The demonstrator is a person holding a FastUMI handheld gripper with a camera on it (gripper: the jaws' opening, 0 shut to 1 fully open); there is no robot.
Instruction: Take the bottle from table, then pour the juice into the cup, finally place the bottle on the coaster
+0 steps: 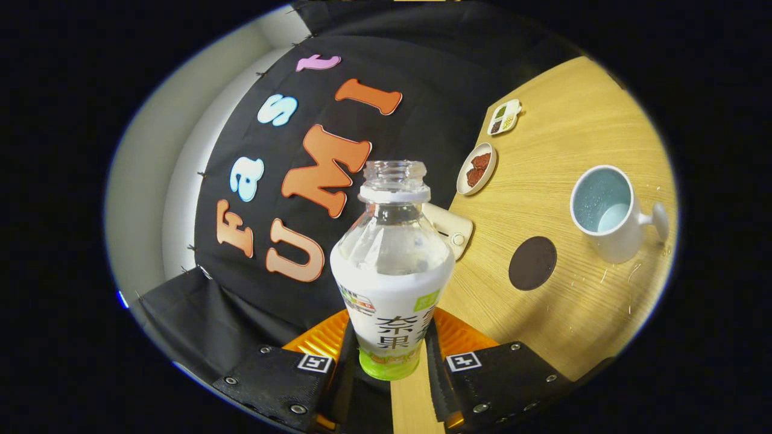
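Observation:
A clear, uncapped bottle point(392, 265) with a white and green label stands between my fingers, and my gripper point(391, 361) is shut on its lower part. The whole view is tilted, so the bottle is lifted off the wooden table point(579, 108). Beyond the fingers to the right lies a round dark coaster point(532, 263) flat on the table. Further right stands a white cup point(610, 213) with a pale blue inside and its handle pointing away from the coaster. The bottle's upper part looks see-through with no liquid level that I can make out.
A small round dish point(477, 169) with reddish-brown pieces sits beyond the coaster. A little divided tray point(504, 117) with seasonings lies further back. A cream-coloured device point(449, 228) rests just behind the bottle. Small droplets dot the table near the cup.

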